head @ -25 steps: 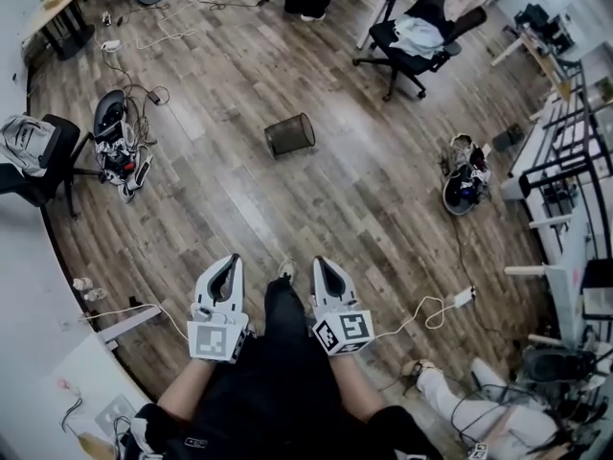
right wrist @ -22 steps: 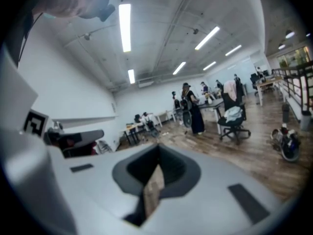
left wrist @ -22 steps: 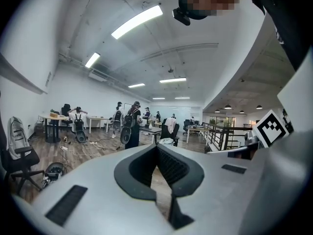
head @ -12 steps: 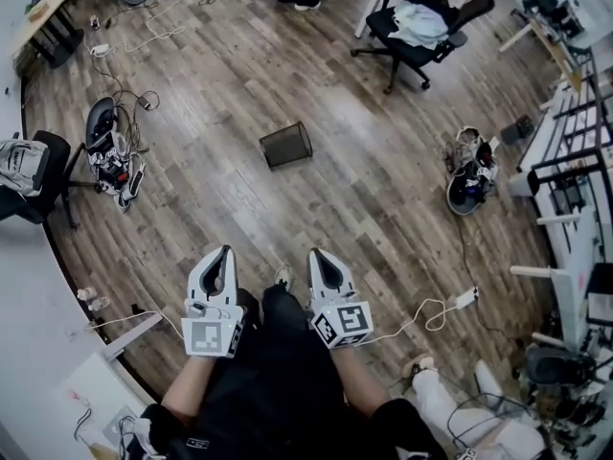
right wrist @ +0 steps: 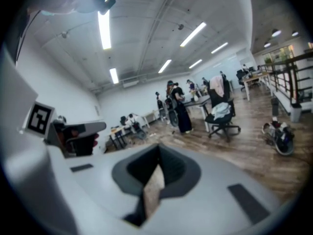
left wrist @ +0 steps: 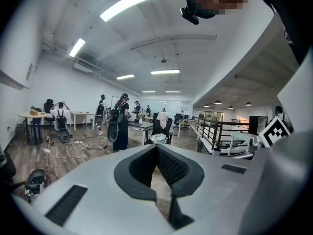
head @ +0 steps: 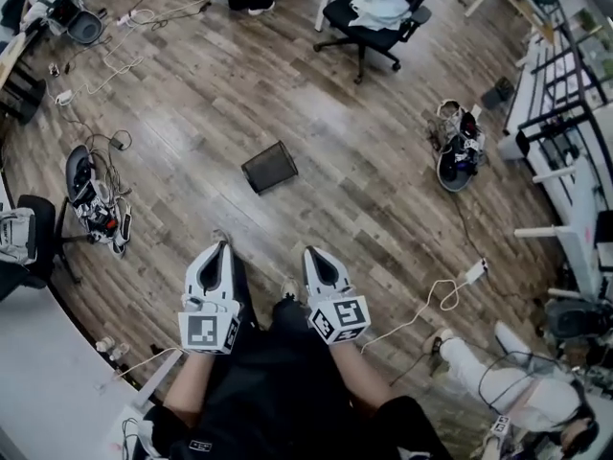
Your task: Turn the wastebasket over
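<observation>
A black mesh wastebasket [head: 269, 167] lies on its side on the wood floor, ahead of me in the head view. My left gripper [head: 216, 249] and right gripper [head: 312, 255] are held side by side at waist height, both shut and empty, well short of the basket. The basket does not show in either gripper view; each looks level across the room over its own shut jaws, the left gripper [left wrist: 157, 148] and the right gripper [right wrist: 157, 151].
An office chair [head: 369, 12] with clothes on it stands beyond the basket. Gear and cables [head: 91, 199] lie on the floor at left, a helmet and bags [head: 457, 151] at right. A white cable with a plug [head: 450, 295] runs right of my legs. Metal racks [head: 575, 142] line the right side. People stand far off.
I have walked forward with both grippers: the wastebasket has drawn nearer and lower in the head view. Both grippers stay shut and side by side.
</observation>
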Tool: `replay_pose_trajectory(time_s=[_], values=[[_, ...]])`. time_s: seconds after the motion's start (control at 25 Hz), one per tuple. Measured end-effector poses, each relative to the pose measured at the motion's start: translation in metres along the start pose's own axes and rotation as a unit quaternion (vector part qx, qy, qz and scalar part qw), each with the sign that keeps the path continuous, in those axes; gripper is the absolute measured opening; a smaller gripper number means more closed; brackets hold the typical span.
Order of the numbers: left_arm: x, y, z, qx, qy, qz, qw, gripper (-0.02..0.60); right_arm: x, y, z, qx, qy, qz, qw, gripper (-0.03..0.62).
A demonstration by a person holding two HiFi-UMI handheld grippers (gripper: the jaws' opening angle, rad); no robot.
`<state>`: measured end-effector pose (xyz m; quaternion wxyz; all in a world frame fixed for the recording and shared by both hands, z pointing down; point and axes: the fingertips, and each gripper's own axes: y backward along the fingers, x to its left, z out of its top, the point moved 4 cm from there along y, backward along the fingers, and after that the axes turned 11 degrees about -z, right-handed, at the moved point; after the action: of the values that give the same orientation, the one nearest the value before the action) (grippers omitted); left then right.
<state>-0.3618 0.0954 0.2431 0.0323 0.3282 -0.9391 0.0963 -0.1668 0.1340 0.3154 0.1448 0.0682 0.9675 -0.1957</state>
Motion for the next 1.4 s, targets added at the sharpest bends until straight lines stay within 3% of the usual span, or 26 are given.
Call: replay_pose_trajectory(time_s=[0.2,0.44,0.64,0.84,1.04,1.4], values=[[0.046,-0.070,0.002,0.021,-0.013,-0.073,0.9970,0.032,-0.015,-0.044,0.006,-0.011,-0.034,-0.084,0.996,0.031],[0.104,-0.155,0.012,0.064,-0.041,-0.152,0.9854,0.032,-0.022,-0.102,0.009,-0.022,-0.085,-0.178,0.980,0.031],[0.126,-0.207,0.009,0.090,-0.048,-0.232,0.9674,0.032,-0.024,-0.130,0.015,-0.034,-0.120,-0.250,0.960,0.031],[0.123,-0.246,0.005,0.108,-0.048,-0.306,0.9447,0.032,-0.033,-0.138,0.018,-0.049,-0.151,-0.317,0.935,0.031],[0.108,-0.259,0.000,0.126,-0.051,-0.344,0.9292,0.032,-0.036,-0.130,0.013,-0.047,-0.165,-0.347,0.922,0.031],[0.071,-0.310,-0.025,0.170,-0.073,-0.357,0.9155,0.032,-0.095,-0.143,0.003,-0.034,-0.199,-0.350,0.915,0.031]])
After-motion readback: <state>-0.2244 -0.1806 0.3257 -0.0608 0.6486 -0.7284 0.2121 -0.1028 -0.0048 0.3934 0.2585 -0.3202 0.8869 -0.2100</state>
